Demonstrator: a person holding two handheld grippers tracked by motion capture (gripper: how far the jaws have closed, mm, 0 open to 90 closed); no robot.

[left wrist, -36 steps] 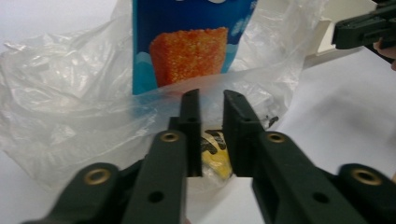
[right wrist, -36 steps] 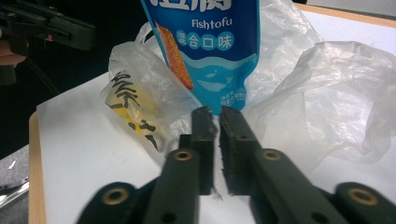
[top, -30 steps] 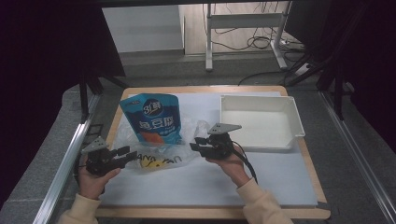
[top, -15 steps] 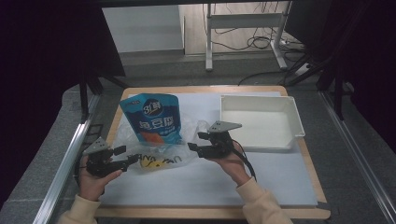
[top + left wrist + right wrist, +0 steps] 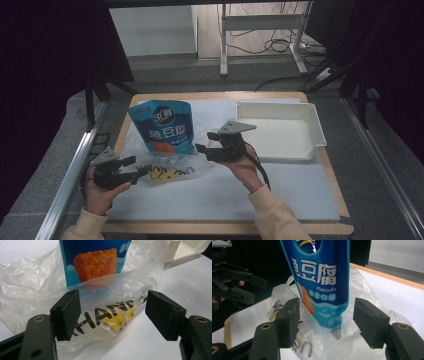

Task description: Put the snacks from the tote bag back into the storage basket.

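Blue snack pouch stands upright, left of centre in high view, its base inside clear plastic bag crumpled on white mat. Left gripper at lower left: jaws just been opening, now wide apart, printed fold of bag between them, pads not pressing. Right gripper at centre: jaws just been opening, wide, pouch bottom between them, no grip. White tray at right, near right gripper.

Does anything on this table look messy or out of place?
Mostly the clear plastic bag: it lies crumpled around the foot of the blue fish tofu pouch, which stands upright in its loose folds. The white tray sits square.
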